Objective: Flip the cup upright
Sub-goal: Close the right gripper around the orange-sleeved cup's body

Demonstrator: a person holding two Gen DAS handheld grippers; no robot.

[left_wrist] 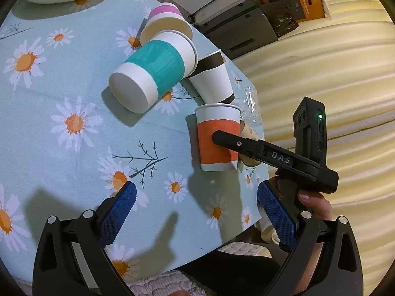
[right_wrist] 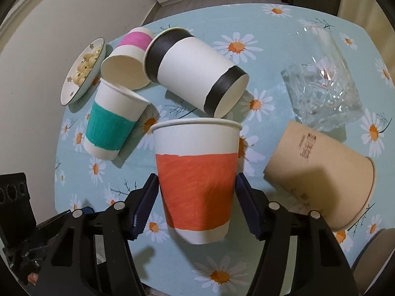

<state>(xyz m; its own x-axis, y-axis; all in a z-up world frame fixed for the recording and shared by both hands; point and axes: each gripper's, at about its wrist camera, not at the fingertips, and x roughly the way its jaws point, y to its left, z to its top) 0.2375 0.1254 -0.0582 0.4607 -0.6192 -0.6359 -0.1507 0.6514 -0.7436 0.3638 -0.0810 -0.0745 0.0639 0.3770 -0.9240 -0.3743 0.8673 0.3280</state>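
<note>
An orange-banded paper cup (right_wrist: 196,185) stands upright, mouth up, near the table's edge; it also shows in the left wrist view (left_wrist: 217,138). My right gripper (right_wrist: 196,197) holds it, with a blue pad (right_wrist: 145,207) pressed on each side of the orange band. In the left wrist view a right fingertip (left_wrist: 218,139) lies across the cup. My left gripper (left_wrist: 197,212) is open and empty, hovering above the tablecloth in front of the cup.
A teal cup (right_wrist: 111,125), a pink cup (right_wrist: 128,54), a black-banded cup (right_wrist: 197,71), a brown cup (right_wrist: 321,172) and a glass tumbler (right_wrist: 321,83) lie on their sides on the daisy tablecloth (right_wrist: 222,259). A plate of snacks (right_wrist: 82,71) sits far left.
</note>
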